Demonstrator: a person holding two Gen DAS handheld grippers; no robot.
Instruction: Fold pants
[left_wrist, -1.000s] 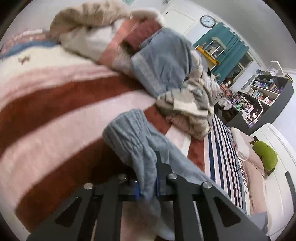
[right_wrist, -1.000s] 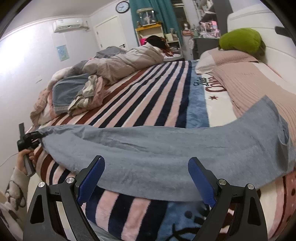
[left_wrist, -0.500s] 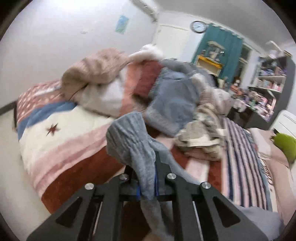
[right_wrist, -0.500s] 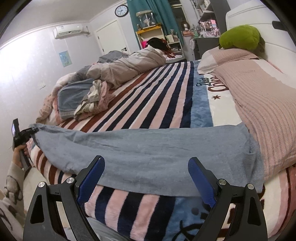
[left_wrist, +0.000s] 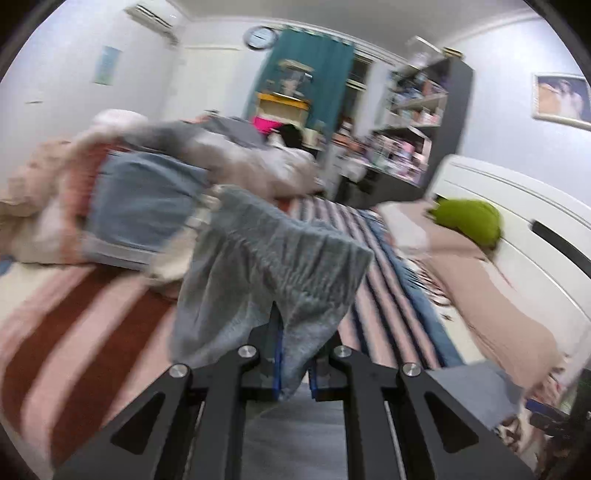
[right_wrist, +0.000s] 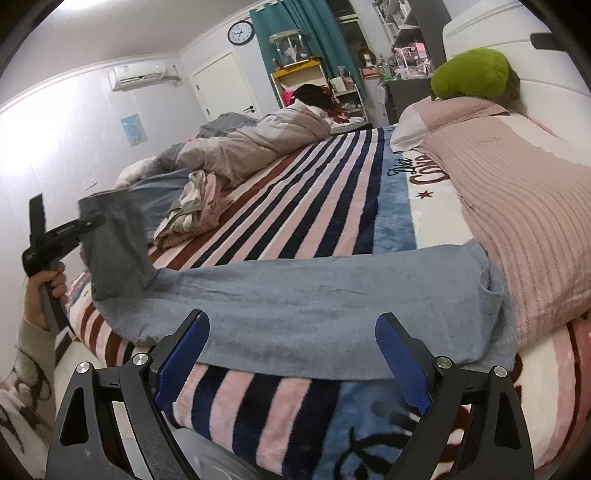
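The grey pants (right_wrist: 314, 295) lie stretched across the near edge of the striped bed. My left gripper (left_wrist: 295, 365) is shut on the gathered waistband end (left_wrist: 280, 258) and holds it lifted off the bed; it shows at the left of the right wrist view (right_wrist: 79, 227), with the lifted cloth (right_wrist: 114, 247) hanging from it. The far end (right_wrist: 495, 295) rests against the pink bedding. My right gripper (right_wrist: 291, 354) is open and empty, just above the near edge of the pants.
The striped blanket (right_wrist: 332, 192) covers the bed. A heap of clothes (right_wrist: 192, 214) and a person under a quilt (right_wrist: 258, 144) lie at the far side. Pink bedding (right_wrist: 517, 206) and a green plush (right_wrist: 472, 77) are on the right, by the white headboard (left_wrist: 517, 229).
My left gripper has lifted the waistband end and swung it toward the right, over the pants. The pants have slid along the bed and bunched against the pink bedding. My right gripper stays open.
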